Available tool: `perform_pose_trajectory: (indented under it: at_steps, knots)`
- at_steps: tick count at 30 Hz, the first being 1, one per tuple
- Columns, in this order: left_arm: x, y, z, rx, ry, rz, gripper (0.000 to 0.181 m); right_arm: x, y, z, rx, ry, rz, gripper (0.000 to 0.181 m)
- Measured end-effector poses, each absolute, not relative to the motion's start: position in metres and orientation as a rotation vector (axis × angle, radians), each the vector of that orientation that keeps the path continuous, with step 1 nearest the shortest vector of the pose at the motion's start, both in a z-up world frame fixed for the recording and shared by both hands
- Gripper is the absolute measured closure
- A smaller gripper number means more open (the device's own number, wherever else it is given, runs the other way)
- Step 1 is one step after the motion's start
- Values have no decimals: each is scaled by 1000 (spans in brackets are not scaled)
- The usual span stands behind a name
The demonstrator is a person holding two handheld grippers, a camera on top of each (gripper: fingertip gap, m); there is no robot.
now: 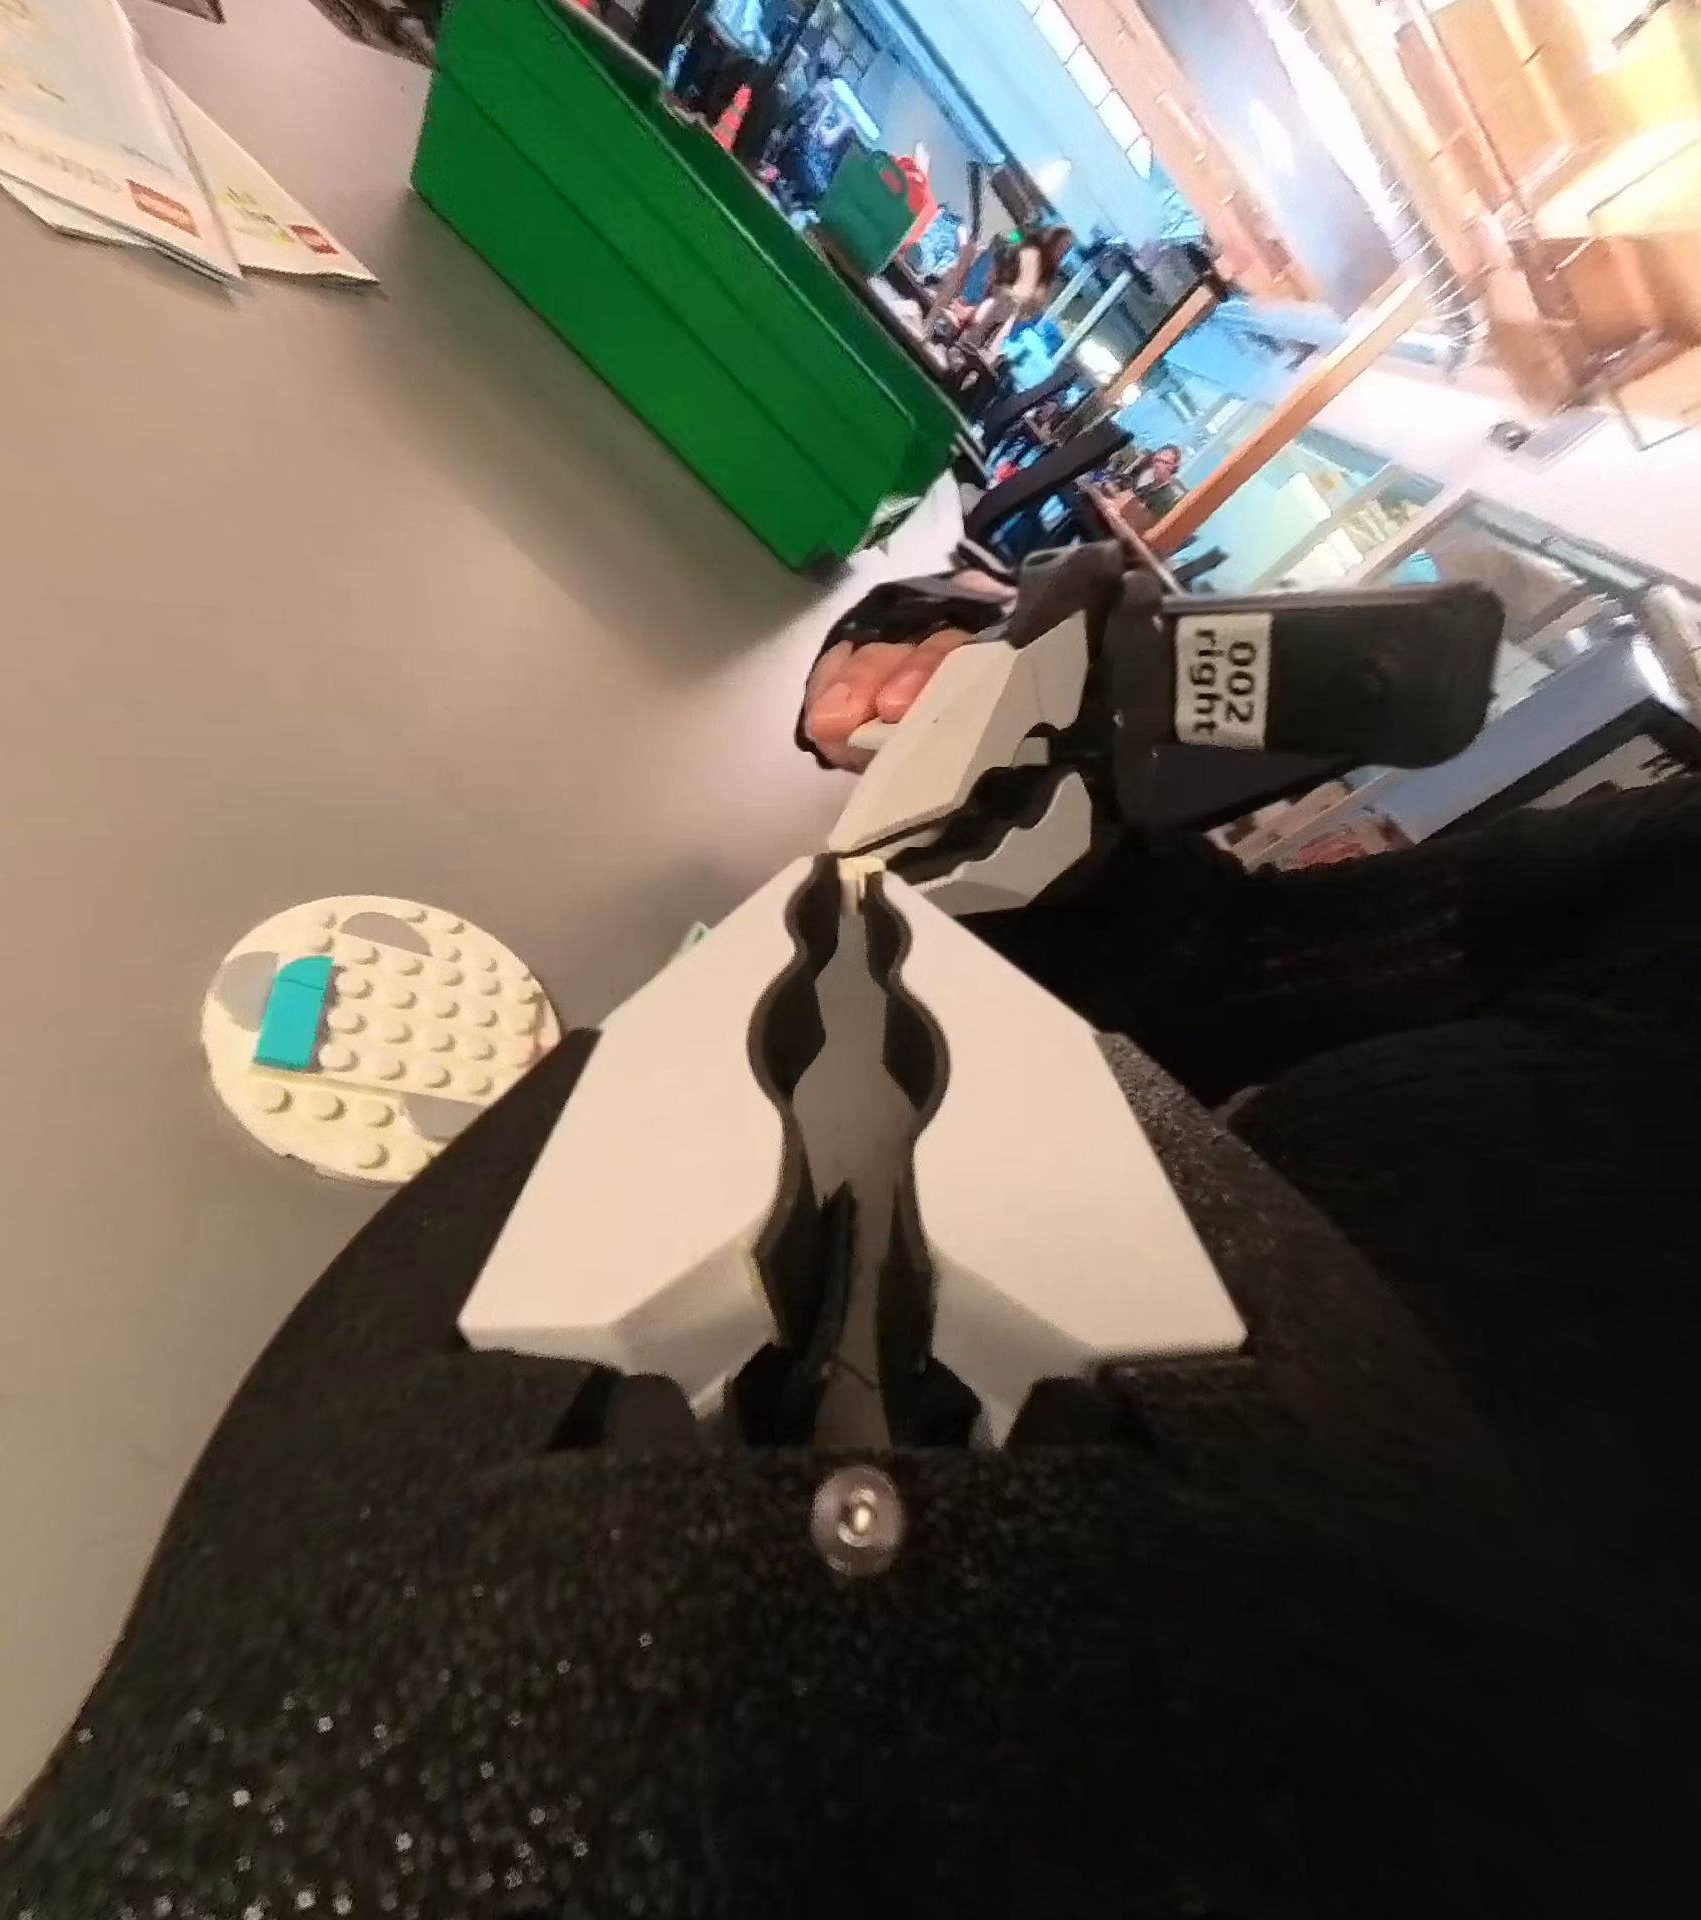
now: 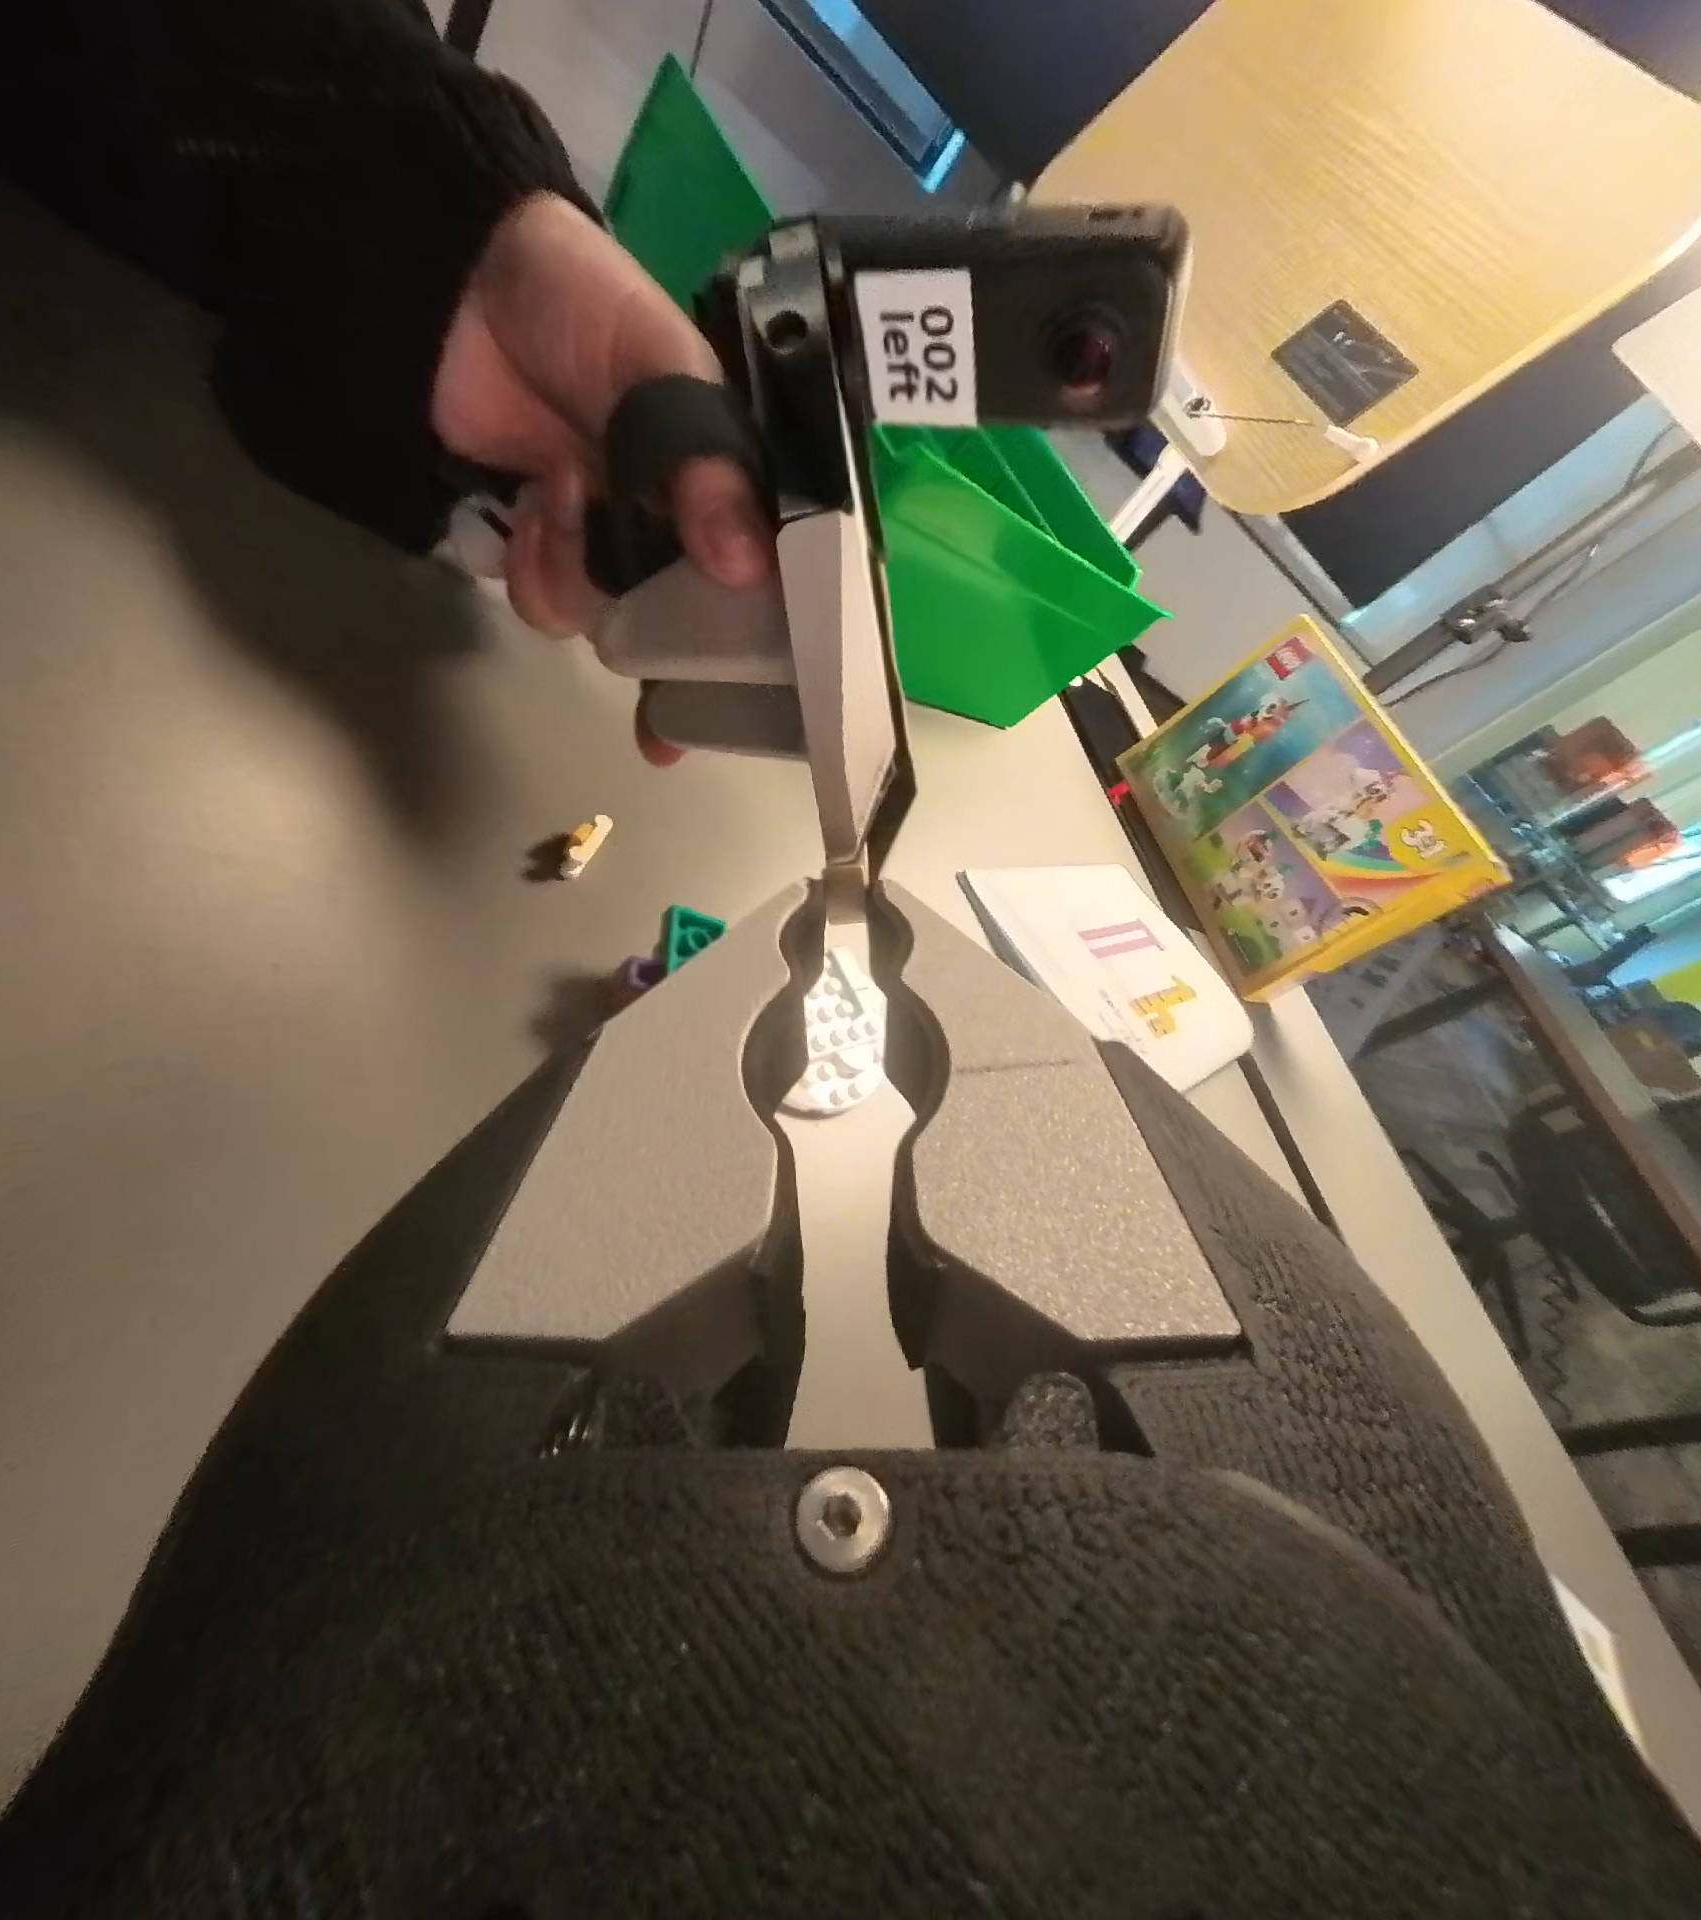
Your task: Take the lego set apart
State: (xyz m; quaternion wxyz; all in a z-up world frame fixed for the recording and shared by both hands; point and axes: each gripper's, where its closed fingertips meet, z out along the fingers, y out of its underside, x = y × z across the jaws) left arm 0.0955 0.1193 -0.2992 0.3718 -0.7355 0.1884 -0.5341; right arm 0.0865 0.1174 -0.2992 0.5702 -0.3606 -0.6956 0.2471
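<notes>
Left wrist view: left hand-held gripper (image 1: pixel 851 883) clenched on a small cream piece (image 1: pixel 861 868), tip to tip with the right hand-held gripper (image 1: pixel 872 840), likewise pinching it. Round white plate (image 1: pixel 410 1023) lies on the bench (image 1: pixel 202 623), lower left, nearer the left.

Right wrist view: right hand-held gripper (image 2: pixel 846 888) nearly closed at the tips; whether it grips here, cannot tell. Plate (image 2: pixel 841 1049) shows beyond its fingers.

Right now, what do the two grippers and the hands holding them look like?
Both grippers, left gripper and right gripper, have pale angular fingers with wavy black inner edges on black textured bodies. Each carries a black camera bearing a white sticker. Black sleeves; a black finger strap.
</notes>
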Motion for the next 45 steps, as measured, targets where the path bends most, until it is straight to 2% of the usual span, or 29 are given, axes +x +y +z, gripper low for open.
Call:
perform_pose_trajectory:
  at_steps: [8,14,24,26,30,35,39,45]
  knots:
    - [87,134,-304,-1903,392,-1264,180,77,133,-305,-789,-1616,175,173]
    - [84,137,-296,-1833,448,-1165,179,76,134,-297,-776,-1570,89,176]
    - [89,138,-286,-1780,469,-1113,179,81,135,-285,-412,-1493,-342,177]
    - [90,134,-286,-1764,503,-1122,179,82,131,-285,-444,-1506,-236,178]
    - [92,125,-287,-1752,529,-1227,179,85,120,-285,-726,-1514,358,177]
    - [93,122,-291,-1761,530,-1295,177,86,118,-289,-978,-1473,872,177]
    - [95,122,-294,-1768,554,-1295,177,88,119,-291,-1126,-1445,1172,177]
    - [95,122,-293,-1768,579,-1252,176,88,118,-291,-1231,-1423,1388,176]
